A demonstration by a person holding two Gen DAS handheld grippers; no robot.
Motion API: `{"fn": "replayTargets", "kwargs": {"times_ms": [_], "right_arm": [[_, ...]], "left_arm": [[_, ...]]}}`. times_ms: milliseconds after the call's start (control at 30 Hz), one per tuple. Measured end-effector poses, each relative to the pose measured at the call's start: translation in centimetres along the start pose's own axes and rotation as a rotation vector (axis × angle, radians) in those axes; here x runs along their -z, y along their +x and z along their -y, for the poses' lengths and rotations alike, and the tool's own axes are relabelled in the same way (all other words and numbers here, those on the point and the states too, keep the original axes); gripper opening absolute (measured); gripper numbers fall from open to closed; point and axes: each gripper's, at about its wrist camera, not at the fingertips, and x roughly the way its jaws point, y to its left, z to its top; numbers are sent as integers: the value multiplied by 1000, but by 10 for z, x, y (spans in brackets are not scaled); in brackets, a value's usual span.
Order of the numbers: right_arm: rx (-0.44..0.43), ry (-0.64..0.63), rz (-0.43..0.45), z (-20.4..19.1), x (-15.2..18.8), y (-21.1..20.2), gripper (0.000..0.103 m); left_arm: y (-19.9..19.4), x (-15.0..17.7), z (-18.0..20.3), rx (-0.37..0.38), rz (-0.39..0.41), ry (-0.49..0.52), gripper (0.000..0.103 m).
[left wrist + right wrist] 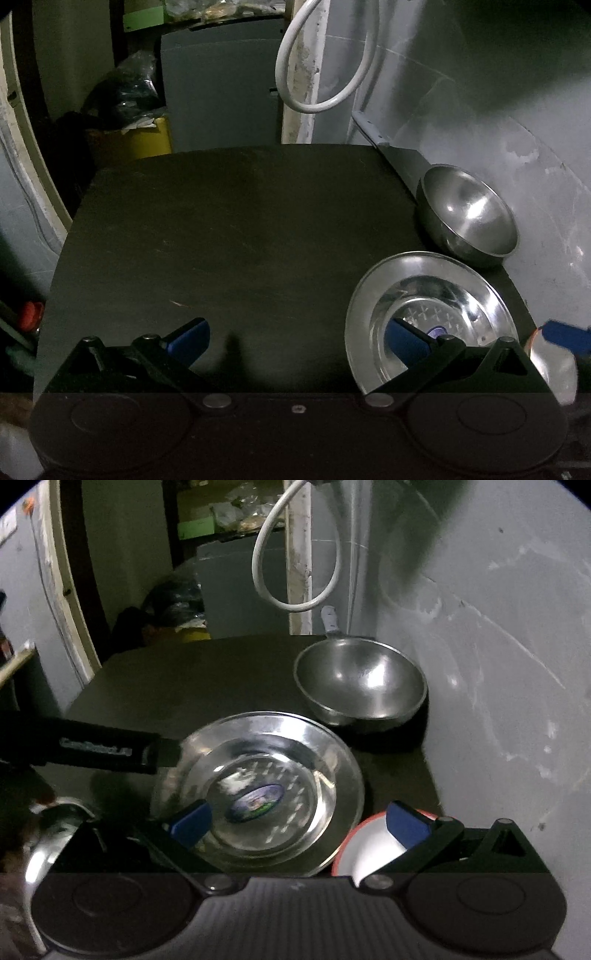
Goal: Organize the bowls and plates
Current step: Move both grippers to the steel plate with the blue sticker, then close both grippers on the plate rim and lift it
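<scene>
A steel plate (424, 291) with a sticker in its middle lies on the dark table (221, 240) near the right edge. Behind it a steel bowl (467, 218) leans against the wall. My left gripper (297, 339) is open, and its right finger overlaps the plate's near side. In the right wrist view the plate (258, 794) sits ahead, the steel bowl (362, 686) behind it, and a white bowl with a red rim (362, 853) at the lower right. My right gripper (299, 823) is open over the plate and white bowl, holding nothing.
A grey wall (498, 701) closes the right side. A white cable loop (325, 74) hangs behind the table. A yellow bin (147, 142) and grey cabinet stand past the far edge. The left gripper's black body (92, 751) reaches in; another shiny steel piece (44, 842) lies lower left.
</scene>
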Motion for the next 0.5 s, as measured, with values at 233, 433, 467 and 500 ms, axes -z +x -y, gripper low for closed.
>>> {"fn": "replayTargets", "kwargs": {"times_ms": [233,433,467,500], "right_arm": [[34,-59,-28,1,-11,21,103],[28,-78,-37,0,-13,28,101],[27,-84,-42,-1,-13,29,101],[26,-89,-45,-1,-13,31,100]], "left_arm": [[1,3,-1,-3,-13,-12,102],[0,5,3,2,-14,-6,102],[0,5,4,2,-12,-3,102],[0,5,4,2,-13,-1,102]]}}
